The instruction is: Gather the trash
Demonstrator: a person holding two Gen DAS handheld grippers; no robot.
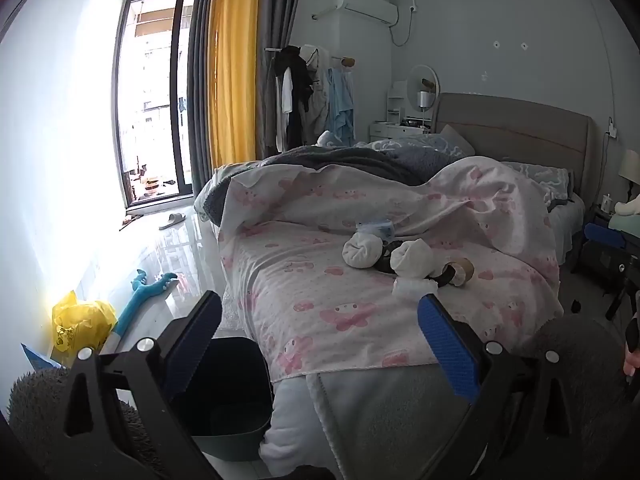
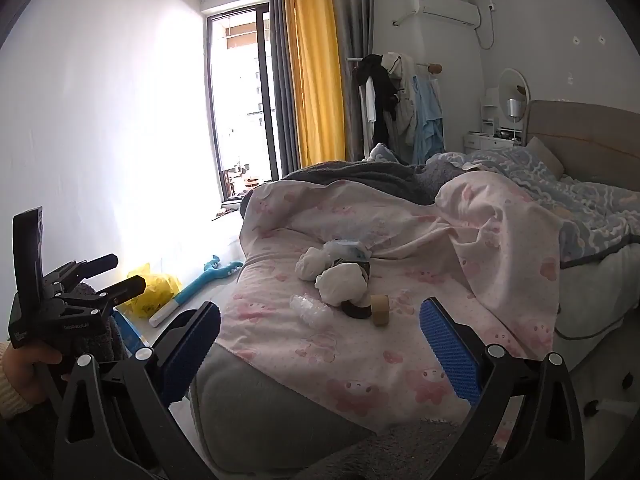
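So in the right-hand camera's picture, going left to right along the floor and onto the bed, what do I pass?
Yellow plastic bag → blue plush toy → crumpled clear plastic wrap → tan tape roll.

My left tongs cover part of the dark bin beside the bed. The dark item under the white wads is mostly hidden. My hand is cut off at the frame's edge.
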